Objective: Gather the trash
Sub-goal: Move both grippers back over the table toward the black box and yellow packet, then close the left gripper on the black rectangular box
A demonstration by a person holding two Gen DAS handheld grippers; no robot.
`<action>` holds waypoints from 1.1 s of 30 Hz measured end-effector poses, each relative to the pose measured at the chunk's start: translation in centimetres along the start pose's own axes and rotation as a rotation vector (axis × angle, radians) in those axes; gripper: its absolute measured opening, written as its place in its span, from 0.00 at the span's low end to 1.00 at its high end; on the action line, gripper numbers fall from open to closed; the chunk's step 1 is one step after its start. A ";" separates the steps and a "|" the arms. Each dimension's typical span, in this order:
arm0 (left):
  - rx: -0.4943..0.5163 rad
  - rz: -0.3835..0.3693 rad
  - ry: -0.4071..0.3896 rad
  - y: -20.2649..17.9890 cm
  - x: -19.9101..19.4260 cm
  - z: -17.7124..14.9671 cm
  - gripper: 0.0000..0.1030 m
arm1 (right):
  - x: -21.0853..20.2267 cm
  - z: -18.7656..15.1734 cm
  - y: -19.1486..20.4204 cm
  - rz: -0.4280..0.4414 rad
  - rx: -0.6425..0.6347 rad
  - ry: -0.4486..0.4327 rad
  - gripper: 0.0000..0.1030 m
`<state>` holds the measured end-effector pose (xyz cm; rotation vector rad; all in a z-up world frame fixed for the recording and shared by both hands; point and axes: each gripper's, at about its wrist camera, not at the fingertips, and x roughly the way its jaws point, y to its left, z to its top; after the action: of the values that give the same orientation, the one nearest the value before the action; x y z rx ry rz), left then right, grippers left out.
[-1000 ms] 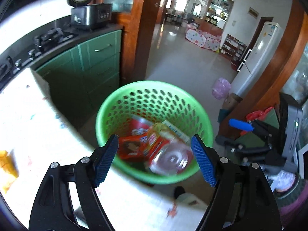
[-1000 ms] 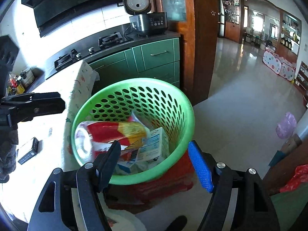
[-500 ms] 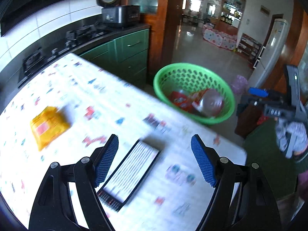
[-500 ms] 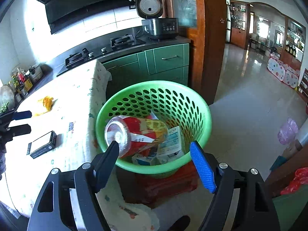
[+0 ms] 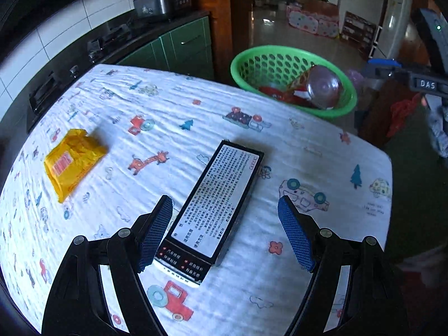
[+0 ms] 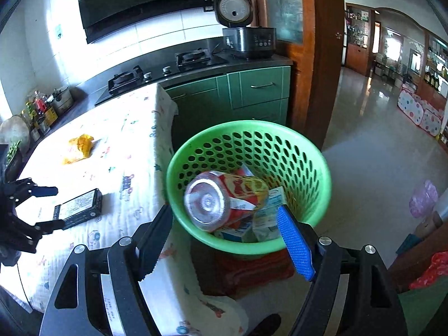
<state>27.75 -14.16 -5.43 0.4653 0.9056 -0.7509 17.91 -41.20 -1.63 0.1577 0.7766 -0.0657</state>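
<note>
A black flat box (image 5: 217, 201) with a white text label lies on the table; my left gripper (image 5: 225, 236) is open just above its near end, one finger on each side. The box also shows in the right wrist view (image 6: 79, 208), with the left gripper (image 6: 46, 208) at it. A yellow wrapper (image 5: 71, 162) lies farther left on the table and shows in the right wrist view (image 6: 79, 147) too. The green perforated basket (image 5: 252, 64) beyond the table's far edge holds a red can and cartons. My right gripper (image 6: 224, 240) is open and empty above the basket's (image 6: 246, 134) near rim.
The table has a white cartoon-print cloth (image 5: 322, 168). A counter with a gas hob (image 6: 162, 70) and a rice cooker (image 6: 243, 33) lies behind it. Green cabinets (image 6: 257, 92) and a wooden door frame (image 6: 322, 56) stand by the basket. Tiled floor (image 6: 378, 154) lies to the right.
My left gripper swung from over the basket back to the table and closed in on the black box. My right gripper backed away slightly from the basket and stays open.
</note>
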 end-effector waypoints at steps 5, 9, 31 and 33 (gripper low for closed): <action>-0.018 -0.011 0.018 0.6 1.3 0.0 0.68 | 0.4 0.5 1.3 0.010 -0.024 0.005 0.72; -0.019 -0.008 0.028 0.7 1.9 -0.2 0.63 | 0.8 0.7 2.0 0.016 -0.038 0.011 0.72; -0.081 -0.019 0.032 0.8 1.5 -0.1 0.44 | 2.7 1.6 7.2 0.068 -0.128 0.035 0.72; -0.099 -0.006 0.025 1.1 0.5 -0.5 0.43 | 2.8 1.8 7.8 0.076 -0.136 0.035 0.72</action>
<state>28.52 -13.31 -6.04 0.3855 0.9639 -0.7040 22.08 -33.82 -1.44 0.0592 0.8064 0.0622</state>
